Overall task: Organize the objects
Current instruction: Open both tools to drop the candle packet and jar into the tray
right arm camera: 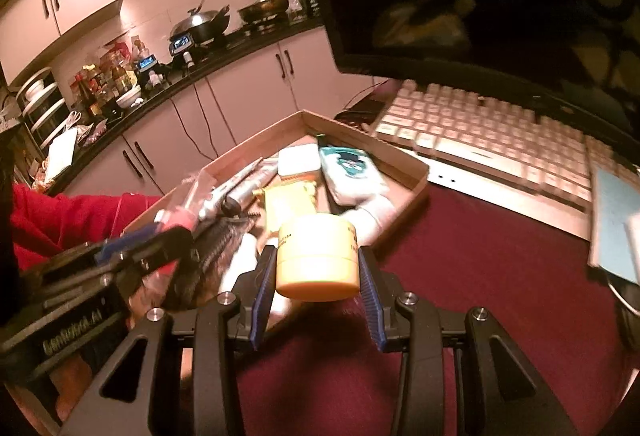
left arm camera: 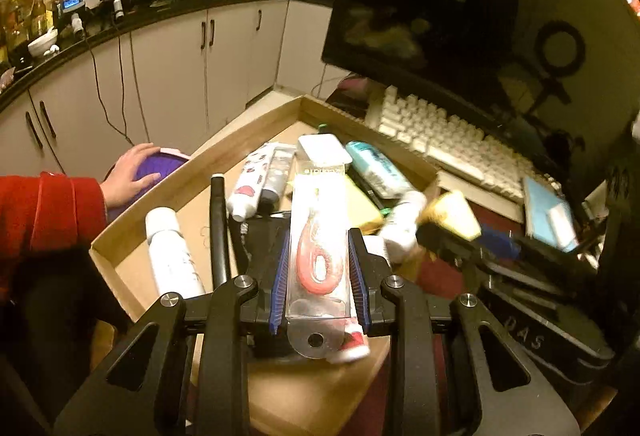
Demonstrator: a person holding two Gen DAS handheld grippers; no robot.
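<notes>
Two grippers each clamp an item: left gripper holds a clear toothbrush pack lengthwise between its pads; right gripper holds a yellow jar over the cardboard tray's near edge. Tray contents: tubes, white bottle, teal pouch.

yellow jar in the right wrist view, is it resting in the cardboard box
No, the yellow jar is clamped between the right gripper's fingers, raised in front of the cardboard box.
</notes>
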